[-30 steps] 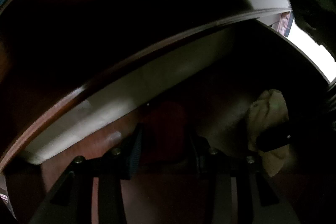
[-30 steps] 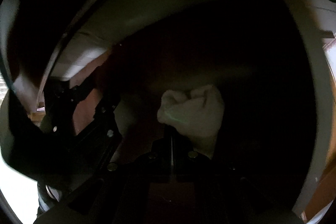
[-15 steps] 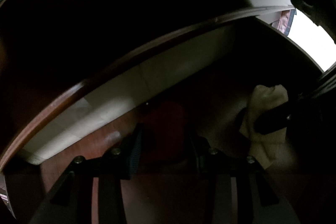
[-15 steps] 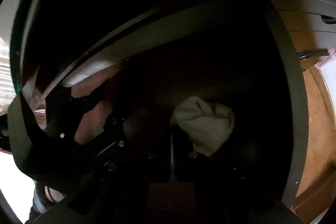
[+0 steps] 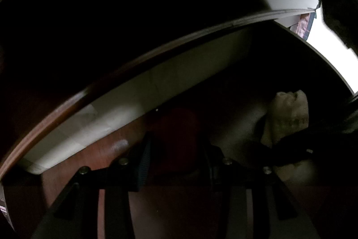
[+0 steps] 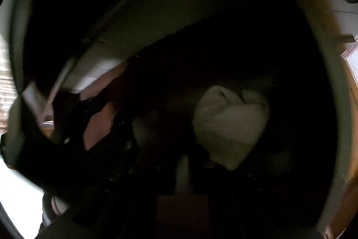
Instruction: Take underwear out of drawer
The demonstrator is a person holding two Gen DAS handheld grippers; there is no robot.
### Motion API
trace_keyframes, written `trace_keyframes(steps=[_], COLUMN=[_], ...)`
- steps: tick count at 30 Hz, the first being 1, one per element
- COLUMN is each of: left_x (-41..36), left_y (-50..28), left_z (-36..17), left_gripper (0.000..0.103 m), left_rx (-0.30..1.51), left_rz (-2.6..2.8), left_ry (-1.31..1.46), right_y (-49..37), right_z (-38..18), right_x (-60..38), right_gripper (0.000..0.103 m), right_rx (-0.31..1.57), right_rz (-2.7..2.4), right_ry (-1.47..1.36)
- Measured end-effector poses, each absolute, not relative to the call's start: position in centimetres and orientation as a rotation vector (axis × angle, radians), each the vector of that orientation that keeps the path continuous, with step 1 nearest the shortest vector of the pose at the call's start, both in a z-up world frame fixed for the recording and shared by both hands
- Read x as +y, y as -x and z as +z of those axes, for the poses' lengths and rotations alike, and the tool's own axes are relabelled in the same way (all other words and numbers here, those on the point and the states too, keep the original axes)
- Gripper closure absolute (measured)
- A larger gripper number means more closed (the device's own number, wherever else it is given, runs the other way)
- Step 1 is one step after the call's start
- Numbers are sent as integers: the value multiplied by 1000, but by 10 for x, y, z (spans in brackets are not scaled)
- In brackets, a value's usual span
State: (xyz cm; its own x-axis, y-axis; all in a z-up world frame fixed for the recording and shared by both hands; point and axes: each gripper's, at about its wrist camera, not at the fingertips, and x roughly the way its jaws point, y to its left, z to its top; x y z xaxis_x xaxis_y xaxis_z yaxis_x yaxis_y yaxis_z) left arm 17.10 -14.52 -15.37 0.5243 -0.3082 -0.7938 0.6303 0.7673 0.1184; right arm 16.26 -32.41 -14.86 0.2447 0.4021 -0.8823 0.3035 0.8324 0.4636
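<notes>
Here, no legible writing; white underwear (image 6: 230, 124) bunched.

No readable text, labels, brands or numbers in either view; both frames too dark and blurred.

Right gripper (image 6: 183, 162) lost in blur and dark beside white underwear (image 6: 230, 124)
</notes>
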Motion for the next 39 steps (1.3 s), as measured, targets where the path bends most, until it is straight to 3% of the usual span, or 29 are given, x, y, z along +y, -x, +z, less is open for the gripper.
trace_keyframes(steps=[2, 3, 13, 26, 28, 30, 34, 36, 39], left_x=[-144, -144, -134, -79, -74, -72, -77, -82, -83], left_y=[-171, -171, -177, -189, -191, -190, -192, -190, -190], left_z=[-153, -153, -147, -138, -138, -137, -137, -137, -136], left_gripper=[63, 63, 63, 63, 63, 63, 63, 63, 63], left_rx=[848, 848, 849, 875, 876, 877, 878, 878, 879], left_rz=[-581, -581, -520, -525, -522, -525, -528, -527, -530], left_ry=[-421, -421, -415, -363, -367, -367, -381, -383, -380], right_y=[-161, -158, -146, -177, -178, -179, -179, -177, -170], right_z=[-141, -138, -96, -133, -136, -137, -137, -133, -118], right_x=[-319, -323, -314, -276, -274, -273, -277, -283, -301], right_gripper=[18, 9, 8, 9, 12, 25, 37, 66, 75], right_rx=[1308, 1309, 1282, 1408, 1423, 1439, 1468, 1445, 1398], right_rz=[124, 154, 19, -202, -240, -279, -302, -345, -299], right_ry=[-666, -685, -485, -53, -7, 31, 108, 168, 97])
